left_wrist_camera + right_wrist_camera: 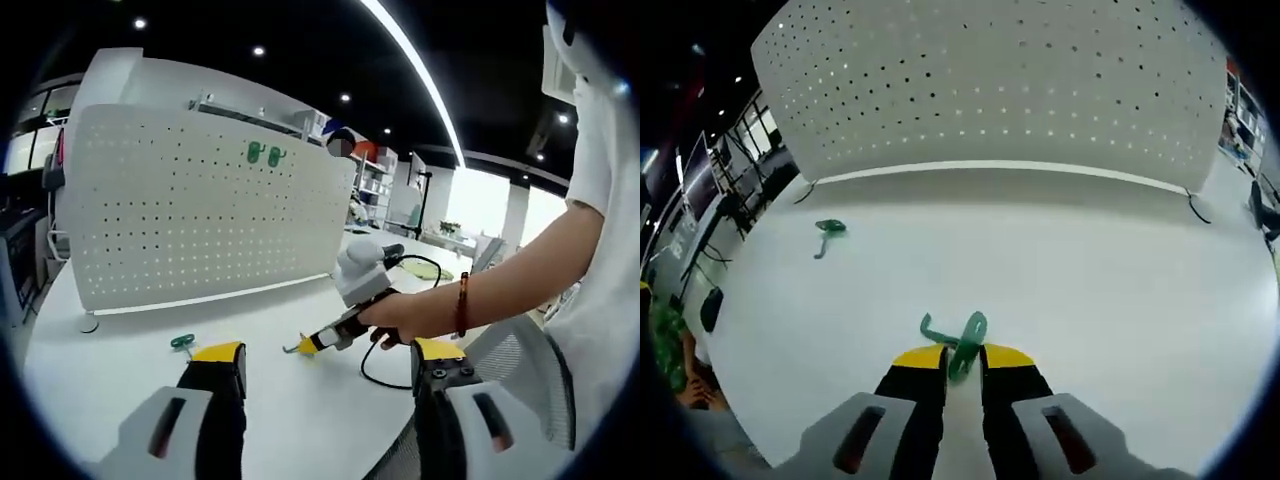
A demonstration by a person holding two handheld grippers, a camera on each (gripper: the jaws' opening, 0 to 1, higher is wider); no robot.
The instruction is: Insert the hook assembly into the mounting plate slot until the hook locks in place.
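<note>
While the right gripper (pixel 962 358) has its jaws pinched nearly together on a green hook (pixel 958 343), with the hook's bent end sticking out past the yellow tips, nothing's gone into the board yet for this one. It's held low over the white table (pixel 1090 300), well short of the perforated mounting plate (pixel 990 90) standing upright at the far edge. From the left gripper view you can see a hand (pixel 395 315) carrying that right gripper with the hook at its tip, and two green hooks (pixel 266 154) already hanging near the top of the plate, so I'd guess those are done. Another spare hook (pixel 827 232) lies loose on the table off to the side. The left gripper (pixel 325 372) has its jaws wide apart with nothing between them. Still left, I reckon: lift the hook, line it up with a slot, push till it locks.
</note>
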